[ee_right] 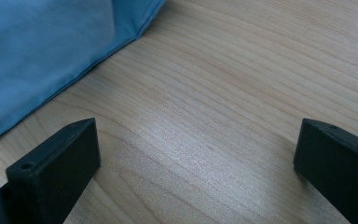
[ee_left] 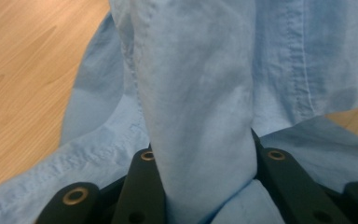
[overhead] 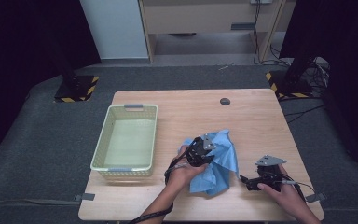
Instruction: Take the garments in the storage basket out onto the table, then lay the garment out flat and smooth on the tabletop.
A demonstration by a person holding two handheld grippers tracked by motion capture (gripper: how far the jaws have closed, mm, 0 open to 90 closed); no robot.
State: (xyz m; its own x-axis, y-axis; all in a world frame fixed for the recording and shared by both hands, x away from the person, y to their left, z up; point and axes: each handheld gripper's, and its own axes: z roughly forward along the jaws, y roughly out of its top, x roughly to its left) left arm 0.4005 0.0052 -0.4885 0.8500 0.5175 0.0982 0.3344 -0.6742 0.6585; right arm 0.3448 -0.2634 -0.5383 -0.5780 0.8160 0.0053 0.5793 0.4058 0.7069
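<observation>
Because the blue shirt [overhead: 216, 163] lies crumpled on the table [overhead: 256, 116] right of the basket [overhead: 127, 140], and we pinch only one fold, we judge it may slip free or drag when lifted. Our left gripper [ee_left: 200, 186] clamps that fold between narrowly parted jaws, while our right gripper [ee_right: 196, 154] rests spread wide and empty over bare wood beside the shirt.

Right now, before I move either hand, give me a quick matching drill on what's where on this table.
Things:
1. blue cloth
2. basket
3. left gripper
4. right gripper

States:
A. jaws wide apart over bare wood
B. crumpled near the middle of the table
C. closed on a fold of fabric
D. nothing inside, at the left

Pairs: 1-B, 2-D, 3-C, 4-A
</observation>
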